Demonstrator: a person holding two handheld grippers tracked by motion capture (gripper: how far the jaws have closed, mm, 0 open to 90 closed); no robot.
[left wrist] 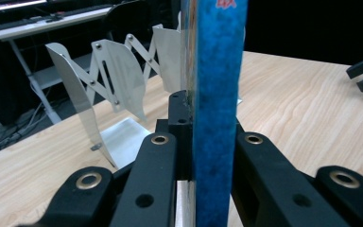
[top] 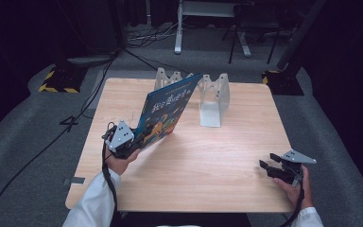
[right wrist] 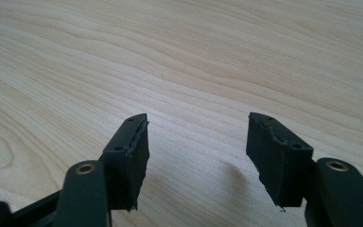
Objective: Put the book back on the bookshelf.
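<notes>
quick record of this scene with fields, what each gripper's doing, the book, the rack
left gripper: shut on the book's lower corner, lifting it tilted above the table
book: blue picture cover, thin, its top end leaning toward the rack
rack: white metal expanding book stand, at the far side of the table, no books in it
right gripper: jaws open, nothing between them, low over the table's near right part
table: light wood
likely next move: slot the book into the rack

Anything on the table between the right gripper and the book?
Nothing: in the high view, bare wood of the table runs from the right gripper to the book.
</notes>
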